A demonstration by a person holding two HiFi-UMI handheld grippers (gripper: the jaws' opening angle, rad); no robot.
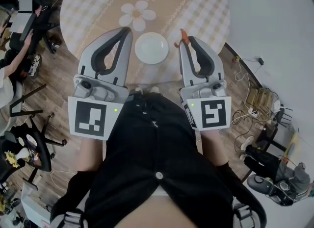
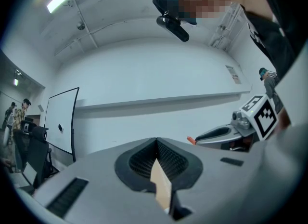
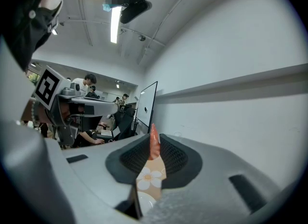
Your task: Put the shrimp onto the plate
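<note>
An orange shrimp (image 1: 182, 36) sticks up from the tips of my right gripper (image 1: 184, 40), which is shut on it just right of the white plate (image 1: 151, 47). In the right gripper view the shrimp (image 3: 153, 143) stands upright, pinched between the dark pads, with the plate (image 3: 144, 202) and the cloth's flower print below. My left gripper (image 1: 127, 30) hangs at the plate's left, shut with nothing in it. In the left gripper view the jaws (image 2: 156, 142) meet, and the right gripper (image 2: 226, 133) with the shrimp's tip (image 2: 191, 140) shows at the right.
The plate sits near the front edge of a round table (image 1: 98, 1) with a checked cloth and a daisy print (image 1: 138, 14). Office chairs (image 1: 29, 146) and a seated person (image 1: 10, 65) are at the left. Cables and a box (image 1: 260, 97) lie on the floor at the right.
</note>
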